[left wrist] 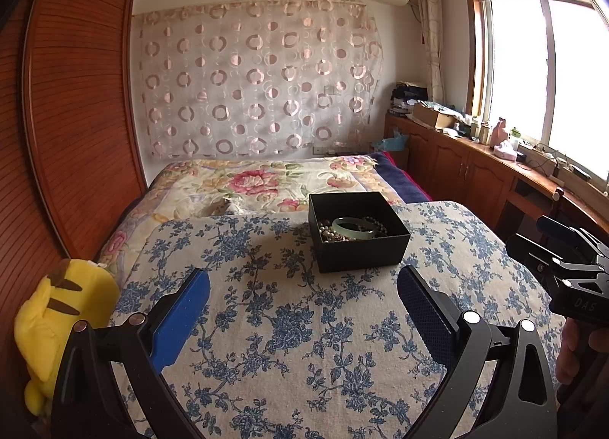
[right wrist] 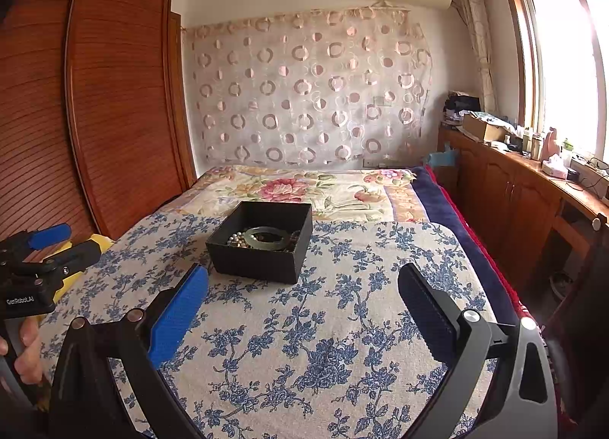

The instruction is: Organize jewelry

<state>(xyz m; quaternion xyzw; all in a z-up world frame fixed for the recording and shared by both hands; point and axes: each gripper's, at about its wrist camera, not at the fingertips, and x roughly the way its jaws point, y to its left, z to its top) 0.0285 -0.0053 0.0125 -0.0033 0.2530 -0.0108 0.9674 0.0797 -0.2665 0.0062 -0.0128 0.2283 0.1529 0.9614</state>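
A black open box (left wrist: pixel 363 250) (right wrist: pixel 259 260) stands on a blue-flowered cloth (left wrist: pixel 285 325) (right wrist: pixel 323 325) on the bed. Inside lie a pale green bangle (left wrist: pixel 354 228) (right wrist: pixel 266 238), pearl beads (left wrist: pixel 326 230) (right wrist: pixel 236 239) and darker bead strings. My left gripper (left wrist: pixel 304 283) is open, a little short of the box, nothing between its fingers. My right gripper (right wrist: pixel 304 283) is open too, with the box ahead to its left. Each gripper shows at the edge of the other's view, the right gripper (left wrist: pixel 571 260) and the left gripper (right wrist: pixel 42 248), each held by a hand.
A yellow plush toy (left wrist: pixel 64 317) lies at the cloth's left edge beside a wooden wardrobe (left wrist: pixel 76 96). A floral quilt (left wrist: pixel 247 184) covers the bed behind. A cluttered wooden cabinet (left wrist: pixel 475 157) runs under the window on the right.
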